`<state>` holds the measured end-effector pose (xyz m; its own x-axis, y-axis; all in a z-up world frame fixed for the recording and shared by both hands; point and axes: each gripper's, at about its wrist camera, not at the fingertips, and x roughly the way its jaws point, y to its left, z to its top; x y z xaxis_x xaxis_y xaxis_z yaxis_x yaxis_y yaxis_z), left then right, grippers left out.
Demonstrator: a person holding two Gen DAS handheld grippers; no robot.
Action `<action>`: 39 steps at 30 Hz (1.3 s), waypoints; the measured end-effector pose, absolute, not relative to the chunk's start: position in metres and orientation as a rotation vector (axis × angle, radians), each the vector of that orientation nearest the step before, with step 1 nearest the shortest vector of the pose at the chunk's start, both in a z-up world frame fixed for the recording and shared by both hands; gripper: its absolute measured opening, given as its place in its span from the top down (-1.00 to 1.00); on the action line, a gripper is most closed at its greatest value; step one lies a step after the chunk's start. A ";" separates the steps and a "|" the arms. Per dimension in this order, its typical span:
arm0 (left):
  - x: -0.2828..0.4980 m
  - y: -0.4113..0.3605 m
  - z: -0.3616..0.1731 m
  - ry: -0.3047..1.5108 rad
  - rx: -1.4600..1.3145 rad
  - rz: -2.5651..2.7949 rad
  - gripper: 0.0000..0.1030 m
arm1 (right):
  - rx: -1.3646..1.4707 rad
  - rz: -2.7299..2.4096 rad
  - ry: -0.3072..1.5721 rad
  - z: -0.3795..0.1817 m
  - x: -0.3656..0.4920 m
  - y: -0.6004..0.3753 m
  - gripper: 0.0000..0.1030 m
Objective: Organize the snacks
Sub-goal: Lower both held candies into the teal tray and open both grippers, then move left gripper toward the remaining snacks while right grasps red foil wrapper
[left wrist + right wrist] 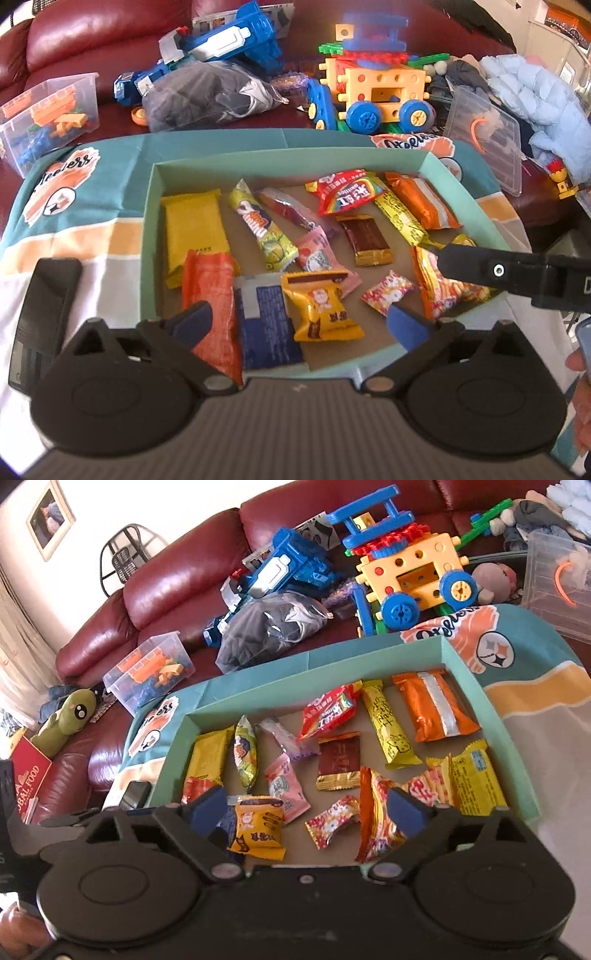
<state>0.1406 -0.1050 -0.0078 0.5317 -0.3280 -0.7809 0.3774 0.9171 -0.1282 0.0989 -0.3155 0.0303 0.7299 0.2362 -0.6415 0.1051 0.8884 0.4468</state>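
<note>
- The teal box lid (147, 236) is the landmark: a shallow cardboard tray lying on a teal, orange and white printed cloth (74, 206), and every snack in view lies inside it.
- Against its left wall lie a yellow bar packet (194, 225) and an orange-red packet (212, 302); a dark blue packet (267, 325) sits at its near edge.
- Near its middle: a yellow pouch with a cartoon face (321, 306), a pink wrapper (317, 258), a brown-and-gold chocolate packet (364, 240) and a small flowered candy (386, 291).
- Towards its far right corner: a red Skittles bag (347, 192), a long yellow stick packet (397, 218) and an orange packet with a silver stripe (421, 203).
- The left tool (299, 325) hovers over the lid's near edge with its blue pads spread wide and nothing between them.
- The right tool (306, 812) is likewise spread and pinches nothing; it hangs over the lid's near right part, above an orange patterned chip bag (376, 812).
- Progress, as I judge it: gathering looks done, since no snack lies outside the lid. The packets lie scattered at odd angles, some overlapping, so lining up or grouping them probably remains.
- Beyond the lid's far wall, toys such as the yellow construction vehicle (384, 92) crowd the red leather sofa (177, 576).
</note>
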 end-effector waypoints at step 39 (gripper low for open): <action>-0.011 -0.055 -0.036 1.026 0.101 -0.494 -1.00 | 0.580 -0.044 0.959 0.000 -0.079 -0.322 -1.00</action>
<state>-0.0108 -0.0549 -0.0363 0.4190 -0.3467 -0.8392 0.4397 0.8861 -0.1466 -0.0792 -0.3217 0.0000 0.5859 0.2144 -0.7815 0.2859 0.8477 0.4469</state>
